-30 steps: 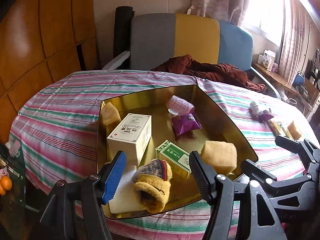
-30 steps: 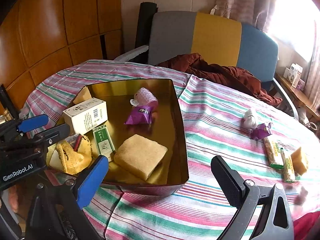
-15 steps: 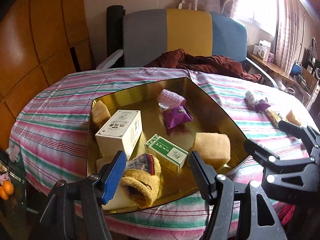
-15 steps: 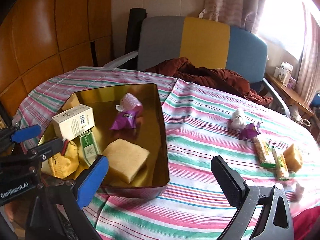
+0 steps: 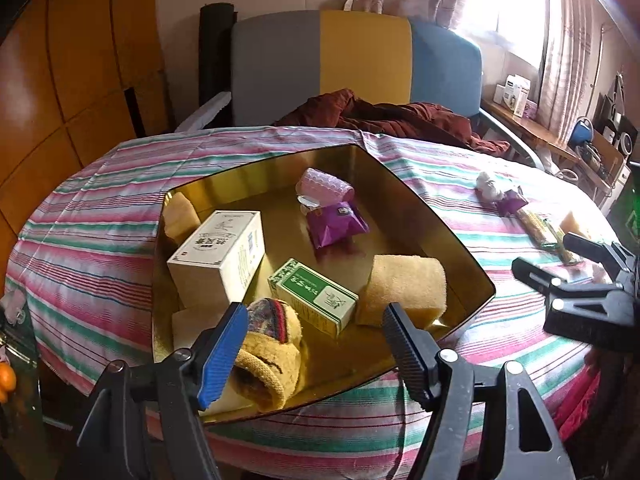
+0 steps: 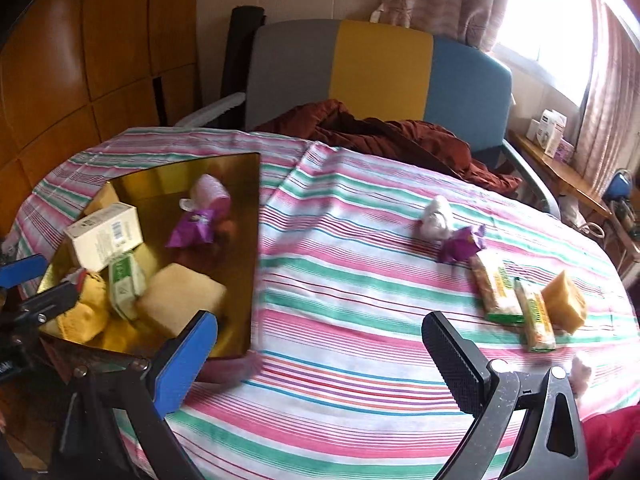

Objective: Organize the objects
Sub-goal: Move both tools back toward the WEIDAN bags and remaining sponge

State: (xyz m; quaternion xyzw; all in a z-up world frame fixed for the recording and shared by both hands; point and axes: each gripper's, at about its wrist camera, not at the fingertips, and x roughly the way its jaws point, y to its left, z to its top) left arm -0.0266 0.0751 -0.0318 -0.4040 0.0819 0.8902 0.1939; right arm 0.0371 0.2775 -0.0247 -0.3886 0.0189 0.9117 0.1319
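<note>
Gold tray (image 5: 460, 248): holds white box (image 5: 218, 258), green box (image 5: 314, 296), large sponge (image 5: 404, 286), purple packet (image 5: 336, 226), pink roll (image 5: 324, 188), small sponge (image 5: 182, 216), knitted yellow piece (image 5: 268, 356).

Left gripper (image 5: 316, 350): jaws just opened wider, nothing between pads; knitted piece just beyond blue finger, released in tray.

Right gripper (image 6: 320, 364): jaws spread, empty, over bare cloth.

Outstanding, beyond right-hand finger: white wad (image 6: 436, 218), purple wrapper (image 6: 462, 244), two snack bars (image 6: 496, 286), sponge block (image 6: 564, 306).

Estimate: over half sorted.
</note>
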